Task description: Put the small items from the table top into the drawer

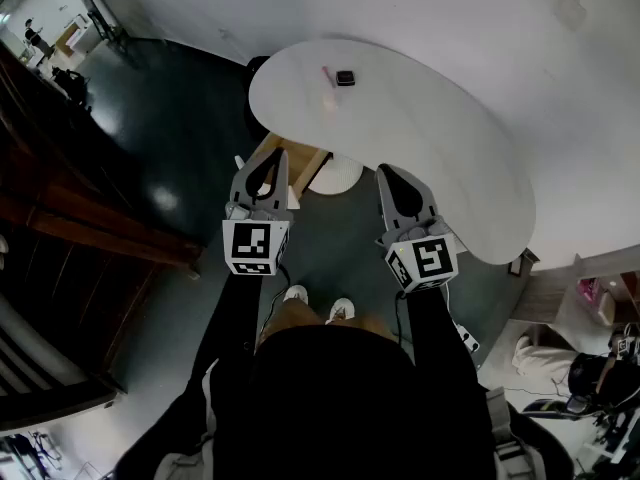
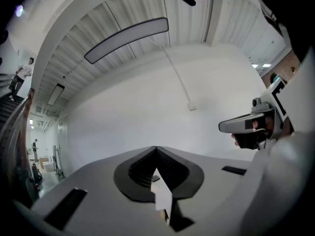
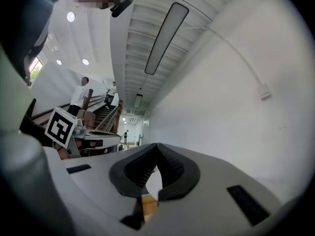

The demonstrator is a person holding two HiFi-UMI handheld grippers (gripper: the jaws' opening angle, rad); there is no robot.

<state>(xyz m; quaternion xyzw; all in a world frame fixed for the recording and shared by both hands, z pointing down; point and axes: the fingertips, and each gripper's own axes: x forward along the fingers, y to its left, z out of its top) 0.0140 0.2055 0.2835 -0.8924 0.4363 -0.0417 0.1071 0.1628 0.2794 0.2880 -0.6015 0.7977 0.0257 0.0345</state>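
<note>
On the white kidney-shaped table (image 1: 430, 138), near its far edge, lie a small black item (image 1: 345, 78) and a thin pink item (image 1: 327, 76), with a pale little piece (image 1: 328, 100) just in front of them. Both grippers hang level in front of the person, short of the table's near edge. My left gripper (image 1: 268, 160) (image 2: 156, 149) is shut with nothing between its jaws. My right gripper (image 1: 394, 174) (image 3: 156, 146) is shut and empty too. Under the table's left end a wooden drawer unit (image 1: 296, 158) shows, right beyond the left gripper's tips.
A white round base (image 1: 336, 176) stands under the table beside the wooden unit. A white wall runs behind the table. To the left are a dark floor and a dark wooden stair rail (image 1: 90, 233). Bags and clutter (image 1: 590, 368) sit at the right.
</note>
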